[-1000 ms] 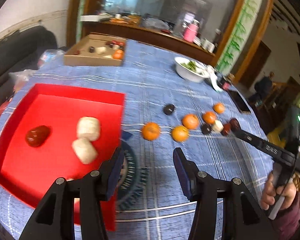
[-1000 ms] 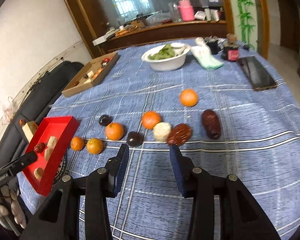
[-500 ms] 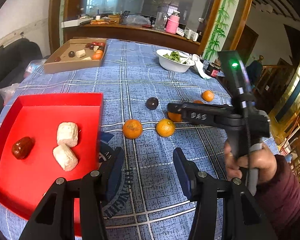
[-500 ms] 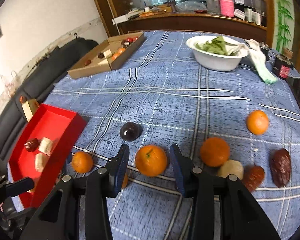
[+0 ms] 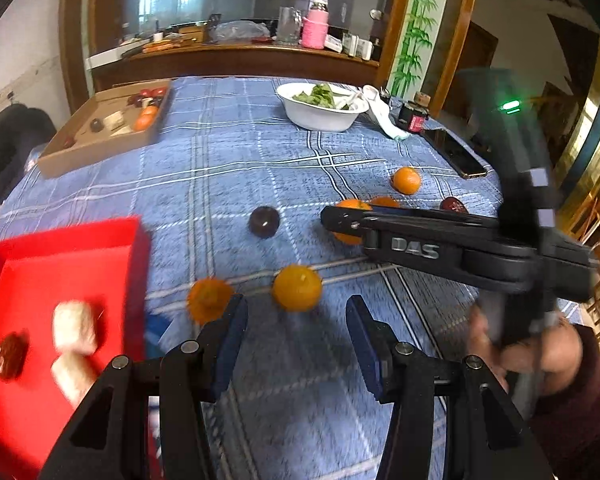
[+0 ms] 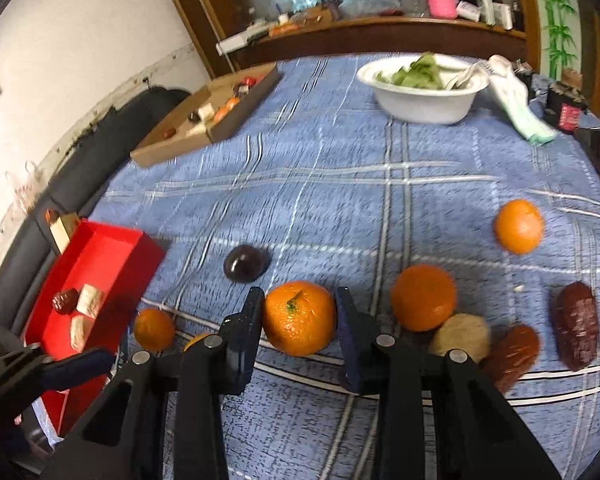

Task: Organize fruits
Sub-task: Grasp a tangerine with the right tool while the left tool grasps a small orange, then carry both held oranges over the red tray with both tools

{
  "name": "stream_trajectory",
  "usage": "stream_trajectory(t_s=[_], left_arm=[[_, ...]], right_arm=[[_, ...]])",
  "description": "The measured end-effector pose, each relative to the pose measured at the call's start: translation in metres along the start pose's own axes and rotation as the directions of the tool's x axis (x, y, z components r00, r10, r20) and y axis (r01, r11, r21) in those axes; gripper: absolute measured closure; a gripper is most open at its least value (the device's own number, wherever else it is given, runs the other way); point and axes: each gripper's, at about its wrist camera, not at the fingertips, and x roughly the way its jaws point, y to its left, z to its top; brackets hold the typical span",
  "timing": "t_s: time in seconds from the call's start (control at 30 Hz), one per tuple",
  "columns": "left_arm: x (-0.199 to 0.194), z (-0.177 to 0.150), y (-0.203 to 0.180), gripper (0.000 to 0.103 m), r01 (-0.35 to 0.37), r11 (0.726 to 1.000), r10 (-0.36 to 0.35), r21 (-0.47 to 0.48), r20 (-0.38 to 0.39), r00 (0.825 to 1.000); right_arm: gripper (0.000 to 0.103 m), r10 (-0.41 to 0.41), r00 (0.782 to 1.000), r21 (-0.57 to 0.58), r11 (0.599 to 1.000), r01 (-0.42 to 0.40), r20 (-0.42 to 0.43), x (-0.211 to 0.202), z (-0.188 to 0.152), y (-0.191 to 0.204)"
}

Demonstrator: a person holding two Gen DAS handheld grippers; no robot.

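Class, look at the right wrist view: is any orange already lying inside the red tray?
No: the red tray holds only a dark red fruit and pale pieces, no orange.

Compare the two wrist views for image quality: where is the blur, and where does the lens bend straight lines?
Left wrist view: motion blur smears the red tray and the near orange, while the left gripper stays sharp. Right wrist view: the orange between the right gripper fingers is crisp; the tablecloth streaks farther out, and its plaid lines bow toward the edges.
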Motion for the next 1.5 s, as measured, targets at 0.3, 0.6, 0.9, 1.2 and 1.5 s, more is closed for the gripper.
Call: stream_trajectory(t_s=[0.3, 0.6, 0.9, 1.2, 1.5], left_arm=[[0.044, 0.008, -0.018, 0.053, -0.063, 0.995, 0.068, 0.083, -0.062, 0.996], [0.029, 0.006, -0.006, 0.07, -0.089, 0.996, 0.089, 0.001, -0.011, 0.996], [-0.057, -0.008, 0.046, 0.07, -0.122, 0.979, 0.14, -0.165, 0.103, 0.985], [-0.115, -0.061, 0.155, 0.07, -0.214, 0.882, 0.289, -0.419, 0.124, 0.949], [-0.106, -0.094, 0.194, 0.07, -0.273, 0.824, 0.356, -0.496, 0.079, 0.931]], right_arm=[[0.069, 0.052, 0.997, 0.083, 0.995, -0.056, 0.049, -0.019, 0.012, -0.02], [0.069, 0.055, 0.997, 0.092, 0.994, -0.06, 0.052, -0.021, 0.011, -0.021], [0.069, 0.063, 0.995, 0.049, 0.997, -0.067, 0.076, -0.028, 0.006, -0.007], [0.069, 0.084, 0.994, -0.013, 0.996, -0.084, 0.064, -0.044, -0.013, 0.04], [0.068, 0.198, 0.978, -0.124, 0.971, -0.206, -0.072, -0.033, -0.029, 0.132]])
